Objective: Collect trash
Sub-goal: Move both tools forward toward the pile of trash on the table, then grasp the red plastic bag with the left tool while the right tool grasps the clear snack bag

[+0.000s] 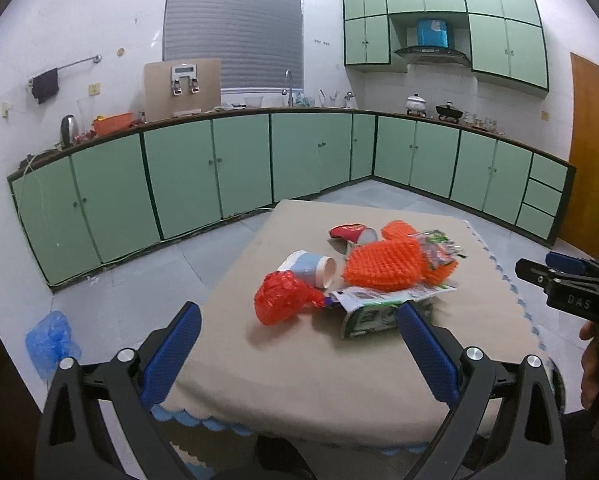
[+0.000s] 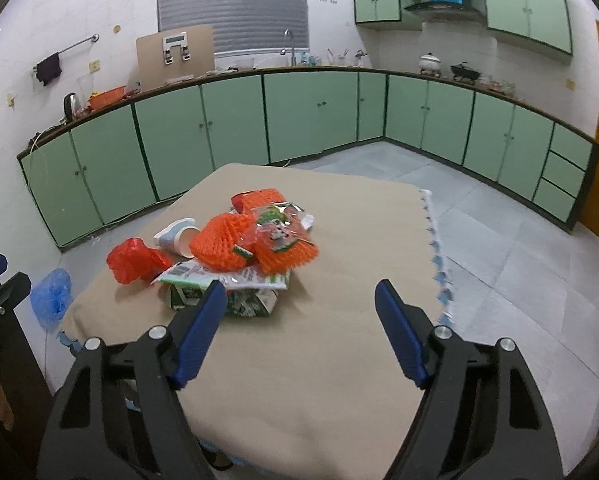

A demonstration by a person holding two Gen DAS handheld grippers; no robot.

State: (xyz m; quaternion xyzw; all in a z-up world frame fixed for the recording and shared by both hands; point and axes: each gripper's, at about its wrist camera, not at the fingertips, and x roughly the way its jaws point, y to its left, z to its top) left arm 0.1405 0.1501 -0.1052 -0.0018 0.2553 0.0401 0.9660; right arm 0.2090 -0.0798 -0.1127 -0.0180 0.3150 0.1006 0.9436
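White "DAS" lettering on right tongs (image 1: 539, 270), carton (image 1: 373, 316) print unreadable

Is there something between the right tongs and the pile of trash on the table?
Nothing visible. The right tongs are open above bare tablecloth, and the crushed green carton at the near edge of the trash pile lies just ahead of the tips, with no object between.

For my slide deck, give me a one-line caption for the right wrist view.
Open right gripper above a cloth-covered table, facing a trash pile: orange foam nets, red plastic bag, paper cup.
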